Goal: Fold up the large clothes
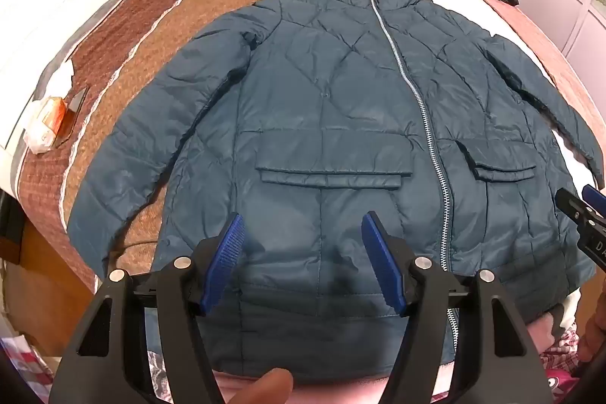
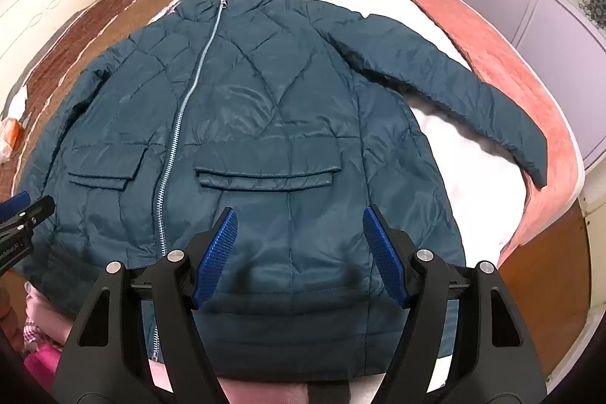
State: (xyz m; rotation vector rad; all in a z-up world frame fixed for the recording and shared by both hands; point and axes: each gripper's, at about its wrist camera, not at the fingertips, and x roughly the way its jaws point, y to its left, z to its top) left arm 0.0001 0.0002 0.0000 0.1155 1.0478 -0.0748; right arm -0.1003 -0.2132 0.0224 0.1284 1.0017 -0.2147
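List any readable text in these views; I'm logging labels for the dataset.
"DA": white letters, cut off, on the right gripper body.
White lettering on the left gripper body: too blurred to read.
Orange packet: print too small.
Teal jacket: no text.

A wide bed [image 2: 503,70] filled the room, dressed in a striped cover — brown along its left side, pink and white down the middle, a salmon blanket [image 2: 530,139] along its right edge. A white headboard panel [image 2: 49,14] stood past the left edge. Beyond the right edge rose pale lilac wardrobe doors [image 2: 560,33] with ornate floral bands, and below them a strip of wooden floor [image 2: 549,252] — orange-brown — showed. The light was soft and even.
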